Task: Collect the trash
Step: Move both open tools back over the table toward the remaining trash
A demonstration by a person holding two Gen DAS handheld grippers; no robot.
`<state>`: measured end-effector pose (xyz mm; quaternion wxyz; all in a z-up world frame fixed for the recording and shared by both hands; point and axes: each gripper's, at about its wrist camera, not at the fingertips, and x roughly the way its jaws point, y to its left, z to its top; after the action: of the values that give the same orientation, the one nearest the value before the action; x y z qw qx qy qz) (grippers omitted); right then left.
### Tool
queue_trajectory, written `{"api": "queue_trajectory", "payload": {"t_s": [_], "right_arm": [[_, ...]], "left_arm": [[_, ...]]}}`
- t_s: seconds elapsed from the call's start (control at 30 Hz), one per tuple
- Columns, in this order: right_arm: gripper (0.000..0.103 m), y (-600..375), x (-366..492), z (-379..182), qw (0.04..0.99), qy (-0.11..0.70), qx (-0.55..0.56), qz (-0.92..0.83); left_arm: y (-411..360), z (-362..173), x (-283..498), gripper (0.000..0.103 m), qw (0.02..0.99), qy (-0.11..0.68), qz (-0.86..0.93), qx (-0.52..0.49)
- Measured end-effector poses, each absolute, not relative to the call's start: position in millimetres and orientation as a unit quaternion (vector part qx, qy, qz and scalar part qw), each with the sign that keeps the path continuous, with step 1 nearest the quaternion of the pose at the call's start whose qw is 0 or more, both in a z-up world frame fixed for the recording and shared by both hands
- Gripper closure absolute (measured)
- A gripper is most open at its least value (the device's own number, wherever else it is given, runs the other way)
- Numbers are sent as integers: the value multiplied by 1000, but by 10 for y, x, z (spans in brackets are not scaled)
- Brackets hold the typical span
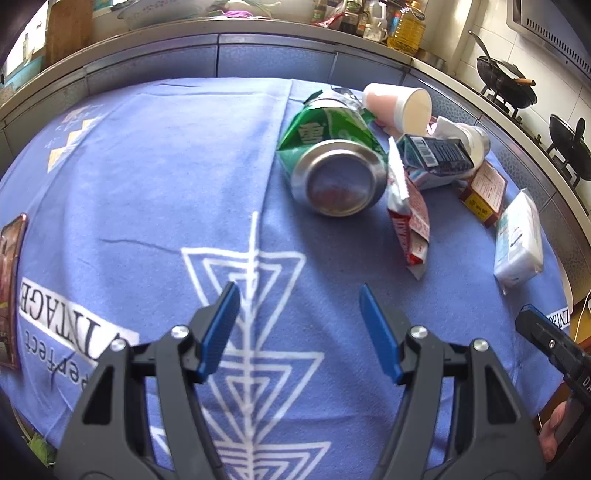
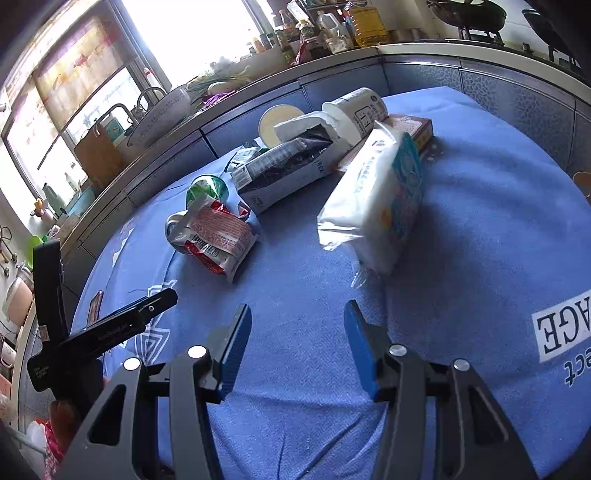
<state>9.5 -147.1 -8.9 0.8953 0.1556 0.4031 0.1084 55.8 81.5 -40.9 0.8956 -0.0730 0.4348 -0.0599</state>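
Note:
Trash lies in a pile on the blue tablecloth. A crushed green can lies on its side ahead of my left gripper, which is open and empty above the cloth. Beside the can are a red-and-white wrapper, a dark carton, a paper cup, a brown box and a tissue pack. My right gripper is open and empty, short of the tissue pack and the wrapper. The carton, a white tub and the can lie farther back.
A kitchen counter with oil bottles and bowls curves behind the table. Woks stand on a stove at the right. A reddish packet lies at the cloth's left edge. The left gripper shows at the left of the right wrist view.

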Motion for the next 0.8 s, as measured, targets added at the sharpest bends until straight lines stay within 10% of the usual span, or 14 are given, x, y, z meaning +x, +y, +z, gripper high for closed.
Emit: {"api": "queue_trajectory", "payload": {"t_s": [0.8], "right_arm": [[51, -1038, 185, -135, 891, 421, 114, 129]], "left_arm": [[1169, -430, 482, 39, 902, 423, -46, -78]]}}
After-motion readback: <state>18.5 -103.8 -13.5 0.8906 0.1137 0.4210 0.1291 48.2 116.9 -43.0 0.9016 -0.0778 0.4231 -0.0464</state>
